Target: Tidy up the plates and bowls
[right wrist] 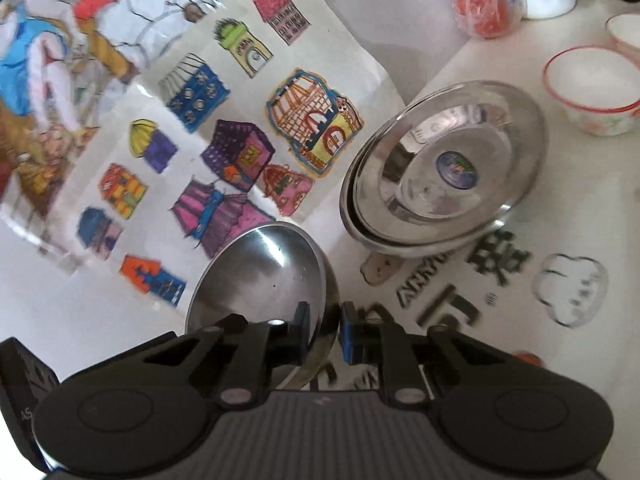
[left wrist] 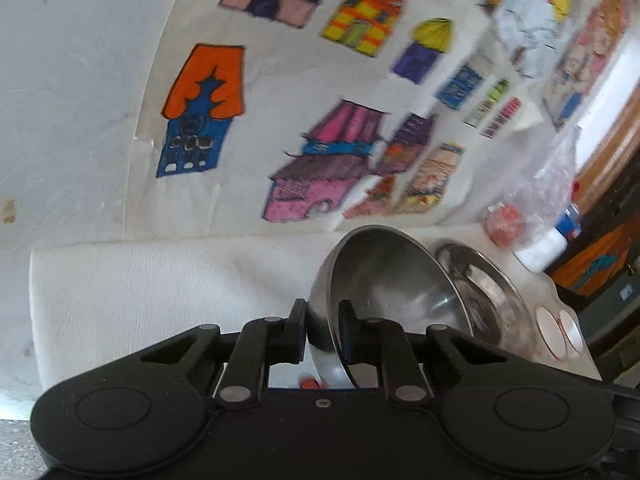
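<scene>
Your left gripper point(left wrist: 323, 322) has its fingers clamped on the rim of a steel bowl point(left wrist: 384, 280), which stands tilted at the lower centre of the left wrist view, one finger outside the wall and one inside. Your right gripper point(right wrist: 325, 326) pinches the opposite rim of the same steel bowl point(right wrist: 260, 276), low in the right wrist view, so both hold it at once.

To the right of centre in the right view sits a stack of steel plates point(right wrist: 444, 168) on the white tablecloth point(right wrist: 540, 360). The top plate carries a round blue sticker point(right wrist: 457, 171); its writing is too small to read. Just below the stack, the cloth has dark printed characters point(right wrist: 500, 260) and Latin letters that seem to begin "ANNY", blurred beyond that.

Two white bowls with red rims point(right wrist: 592, 84) stand at the upper right, near a plastic bag with something red inside point(right wrist: 484, 8). Coloured drawings of houses point(right wrist: 224, 128) fill the left half of that frame.
</scene>
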Action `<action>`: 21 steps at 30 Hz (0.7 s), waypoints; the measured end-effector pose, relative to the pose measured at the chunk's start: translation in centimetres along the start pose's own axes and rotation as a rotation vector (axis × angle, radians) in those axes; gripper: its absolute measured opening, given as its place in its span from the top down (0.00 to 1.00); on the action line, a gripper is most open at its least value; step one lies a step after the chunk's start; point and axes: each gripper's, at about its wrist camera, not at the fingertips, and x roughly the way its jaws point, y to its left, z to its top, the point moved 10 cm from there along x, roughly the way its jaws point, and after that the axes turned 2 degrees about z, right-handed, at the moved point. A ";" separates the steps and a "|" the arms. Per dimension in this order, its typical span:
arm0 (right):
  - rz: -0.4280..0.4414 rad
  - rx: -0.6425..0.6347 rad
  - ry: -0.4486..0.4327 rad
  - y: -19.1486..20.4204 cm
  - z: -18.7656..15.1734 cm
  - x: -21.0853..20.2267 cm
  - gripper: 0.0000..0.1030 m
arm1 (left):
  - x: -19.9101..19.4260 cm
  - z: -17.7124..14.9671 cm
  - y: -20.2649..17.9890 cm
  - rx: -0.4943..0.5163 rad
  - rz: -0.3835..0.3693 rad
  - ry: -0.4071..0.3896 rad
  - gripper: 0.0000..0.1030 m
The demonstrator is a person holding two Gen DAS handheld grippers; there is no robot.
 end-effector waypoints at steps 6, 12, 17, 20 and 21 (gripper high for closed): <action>0.005 -0.053 0.024 -3.0 -3.0 -6.7 0.83 | -4.1 -4.1 -4.3 0.085 -0.028 0.033 0.82; -0.088 -0.065 0.129 -6.7 -6.5 -12.7 0.82 | -7.0 -10.1 -9.0 0.181 -0.072 0.118 0.80; -0.127 -0.045 0.182 -8.8 -8.1 -15.6 0.81 | -8.5 -14.2 -11.9 0.246 -0.115 0.187 0.80; -0.119 -0.042 0.191 -9.0 -8.4 -16.2 0.81 | -8.6 -16.2 -12.3 0.269 -0.111 0.228 0.80; -0.114 -0.047 0.193 -8.9 -8.4 -16.3 0.81 | -8.3 -16.4 -12.5 0.268 -0.109 0.237 0.80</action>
